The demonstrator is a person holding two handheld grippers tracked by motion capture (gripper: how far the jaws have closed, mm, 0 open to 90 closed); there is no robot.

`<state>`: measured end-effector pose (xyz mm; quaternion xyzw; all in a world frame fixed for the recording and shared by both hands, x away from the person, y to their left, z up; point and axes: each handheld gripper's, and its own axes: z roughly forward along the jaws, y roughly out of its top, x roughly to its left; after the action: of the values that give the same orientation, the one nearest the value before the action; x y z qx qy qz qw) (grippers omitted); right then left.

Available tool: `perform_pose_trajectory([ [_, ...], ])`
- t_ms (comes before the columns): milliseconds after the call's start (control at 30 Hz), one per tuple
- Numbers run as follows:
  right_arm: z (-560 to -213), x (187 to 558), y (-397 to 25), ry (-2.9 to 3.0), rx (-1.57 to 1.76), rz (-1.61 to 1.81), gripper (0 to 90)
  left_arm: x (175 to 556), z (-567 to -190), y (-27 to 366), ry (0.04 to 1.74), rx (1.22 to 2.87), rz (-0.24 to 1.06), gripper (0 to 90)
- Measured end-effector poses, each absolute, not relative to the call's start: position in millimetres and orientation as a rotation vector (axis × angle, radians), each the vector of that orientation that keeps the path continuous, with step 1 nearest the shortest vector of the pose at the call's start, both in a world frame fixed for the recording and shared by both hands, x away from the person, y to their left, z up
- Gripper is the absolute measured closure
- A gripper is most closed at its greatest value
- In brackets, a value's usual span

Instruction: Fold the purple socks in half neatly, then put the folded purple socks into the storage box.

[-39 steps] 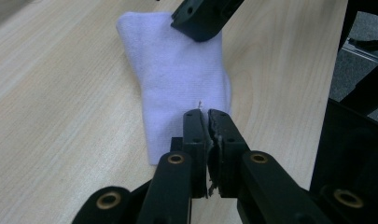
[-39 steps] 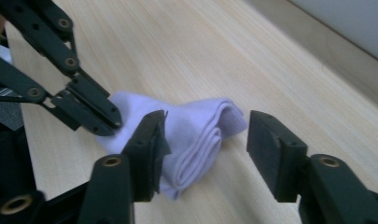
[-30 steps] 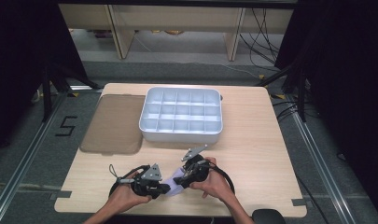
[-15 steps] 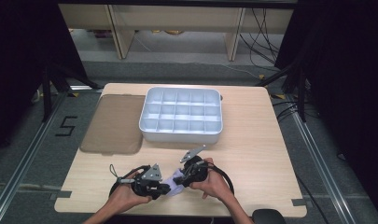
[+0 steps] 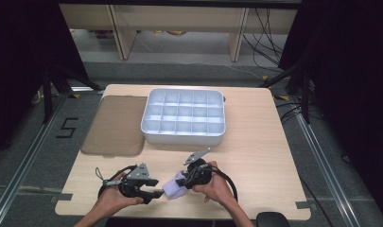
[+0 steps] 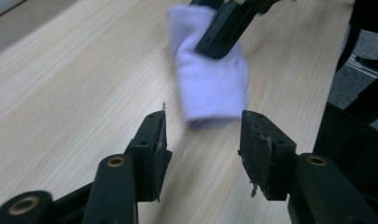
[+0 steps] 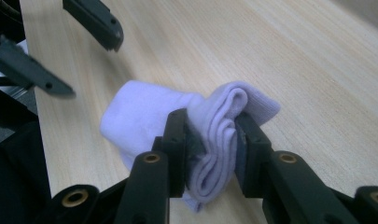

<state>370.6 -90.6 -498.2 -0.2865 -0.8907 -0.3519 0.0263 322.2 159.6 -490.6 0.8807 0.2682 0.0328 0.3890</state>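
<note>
A folded pale lilac sock (image 5: 174, 187) lies near the table's front edge. My right gripper (image 7: 210, 133) is shut on the sock (image 7: 214, 140), its jaws pinching the bunched folds at one end. In the high view that right gripper (image 5: 188, 178) sits just right of the sock. My left gripper (image 5: 157, 188) is open just left of it. Along the left gripper (image 6: 203, 128) the sock (image 6: 210, 84) lies a little ahead of the open jaws, not between them, with the other gripper's black jaw on its far end.
A white tray (image 5: 183, 136) divided into several compartments stands at the table's middle back. A brown mat (image 5: 116, 125) lies left of it. Bare wooden tabletop (image 5: 260, 151) stretches to the right. Floor and cables surround the table.
</note>
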Motion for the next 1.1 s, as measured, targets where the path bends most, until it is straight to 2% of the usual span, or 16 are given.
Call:
perform_pose_trajectory([
  [133,-496.5,368.5,-90.9,-2.751,-0.894,-1.100,70.8,319.0,-494.8,171.1,0.728,2.241,0.086,46.2],
  [167,-494.6,368.2,-92.1,-2.751,-0.897,-1.100,71.0,318.9,-495.4,173.2,0.730,2.248,0.096,41.6],
  [400,-490.6,365.8,-94.4,-2.748,-0.908,-1.123,71.2,314.8,-498.9,181.5,0.769,2.251,0.126,34.9],
  [533,-485.6,365.1,-96.7,-2.774,-0.902,-1.135,71.3,316.5,-499.6,185.7,0.802,2.246,0.188,33.3],
  [900,-470.3,361.7,-102.2,-2.813,-0.873,-1.172,71.3,322.8,-499.9,195.9,0.870,2.228,0.194,29.2],
  [1100,-458.1,363.2,-110.6,-2.837,-0.911,-1.184,71.3,323.7,-500.4,198.5,0.842,2.259,0.225,28.9],
])
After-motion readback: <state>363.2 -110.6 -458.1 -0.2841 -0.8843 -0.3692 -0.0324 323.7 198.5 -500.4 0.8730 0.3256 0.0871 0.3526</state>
